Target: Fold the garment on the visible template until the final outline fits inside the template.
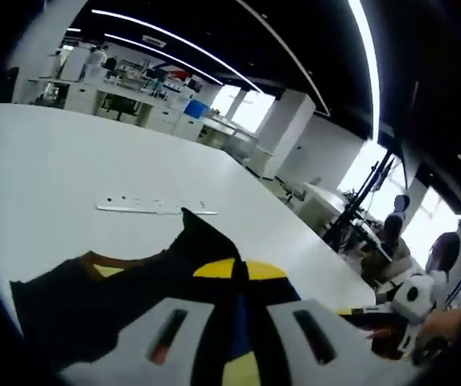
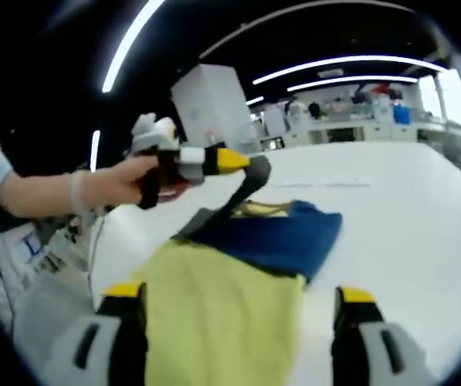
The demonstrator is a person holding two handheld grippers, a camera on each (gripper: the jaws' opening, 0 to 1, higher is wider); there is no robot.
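The garment (image 1: 125,281) is dark navy with yellow parts and lies crumpled on the white table (image 1: 69,153). My left gripper (image 1: 242,305) is shut on a dark fold of it. The right gripper view shows that left gripper (image 2: 246,165), held by a hand (image 2: 113,189), lifting a dark strip off the table. Below it the garment shows a blue part (image 2: 282,233) and a yellow part (image 2: 222,314). My right gripper (image 2: 238,293) has its jaws wide apart, open, with yellow cloth lying between them. The right gripper (image 1: 415,299) also appears at the right of the left gripper view.
A thin white strip with dark dots (image 1: 154,209) lies on the table beyond the garment, faintly seen as a line (image 2: 335,183). People (image 1: 391,233) sit past the table's right edge. Counters and shelves (image 1: 133,96) stand far behind.
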